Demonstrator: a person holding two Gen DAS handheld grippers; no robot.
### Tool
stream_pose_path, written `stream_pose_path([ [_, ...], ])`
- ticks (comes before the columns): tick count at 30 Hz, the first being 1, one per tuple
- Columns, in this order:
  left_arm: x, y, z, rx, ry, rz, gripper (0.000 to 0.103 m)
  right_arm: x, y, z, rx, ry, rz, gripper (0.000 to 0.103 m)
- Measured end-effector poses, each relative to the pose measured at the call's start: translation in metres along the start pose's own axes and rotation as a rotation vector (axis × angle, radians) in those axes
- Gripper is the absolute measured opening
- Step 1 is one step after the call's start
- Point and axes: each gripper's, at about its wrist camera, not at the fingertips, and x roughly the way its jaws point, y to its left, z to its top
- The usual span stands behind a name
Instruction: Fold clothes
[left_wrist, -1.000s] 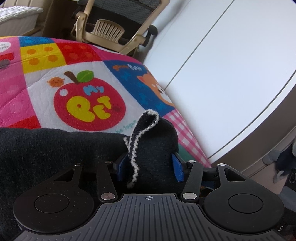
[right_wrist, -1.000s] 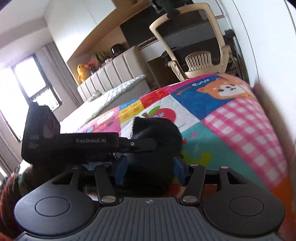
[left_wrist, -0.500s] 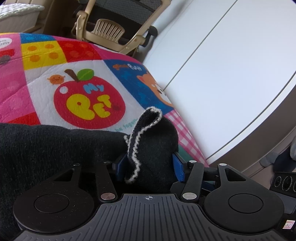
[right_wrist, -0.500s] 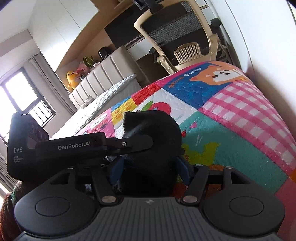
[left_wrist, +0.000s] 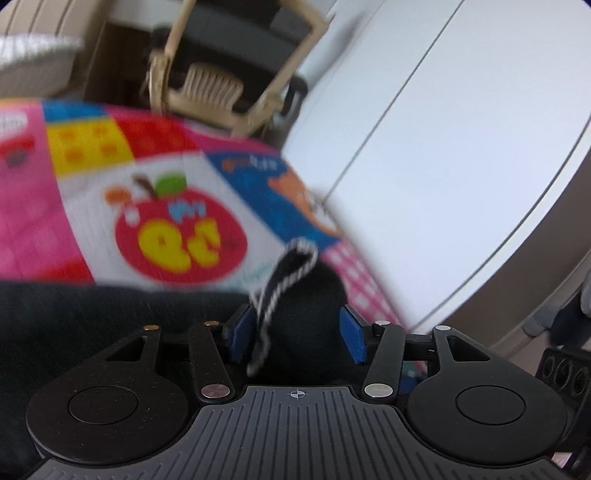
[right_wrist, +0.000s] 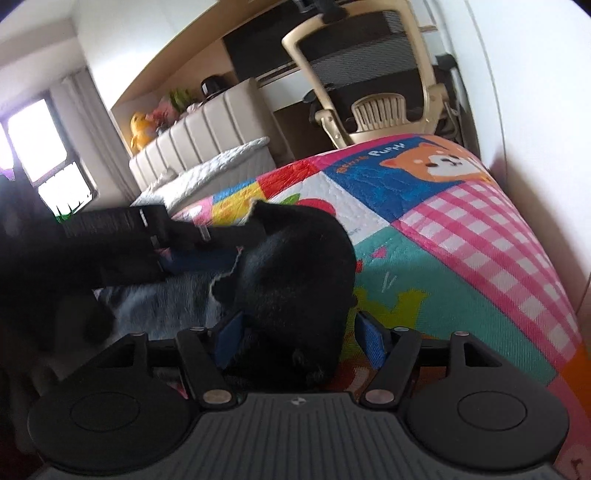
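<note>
Both tools gripped the same black knit garment (right_wrist: 295, 266): the left tool (left_wrist: 295, 328) was closed on a bunched edge trimmed with white stitching (left_wrist: 284, 280), and the right tool (right_wrist: 299, 332) was closed on another thick wad of it. The garment hung lifted between them, just above the colourful patchwork quilt (right_wrist: 461, 236) on the bed, the rest trailing off to the left. No finished fold showed. By my judgement the task was at an early stage, with spreading, folding and laying flat all left to do.
</note>
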Motion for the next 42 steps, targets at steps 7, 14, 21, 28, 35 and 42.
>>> stream_pose_path([
  [7, 0.007, -0.033, 0.010, 0.128, -0.020, -0.039, 0.055, 0.009, 0.010, -0.007, -0.080, 0.027, -0.047, 0.065],
  [14, 0.035, -0.041, 0.000, 0.103, 0.036, -0.061, 0.056, -0.004, -0.015, -0.002, 0.024, 0.001, -0.055, 0.064],
  [21, 0.027, -0.018, -0.012, 0.035, 0.046, -0.050, 0.064, -0.011, -0.076, 0.012, 0.410, -0.078, -0.070, 0.063],
  [28, 0.031, 0.001, -0.022, -0.034, 0.096, -0.050, 0.069, -0.001, -0.070, 0.026, 0.294, -0.120, -0.202, 0.043],
  [35, 0.029, 0.008, -0.025, -0.063, 0.104, -0.074, 0.070, -0.003, -0.057, 0.034, 0.097, -0.153, -0.294, 0.019],
  [42, 0.027, 0.007, -0.024, -0.072, 0.109, -0.078, 0.074, 0.002, 0.005, 0.017, -0.325, -0.150, -0.305, 0.019],
])
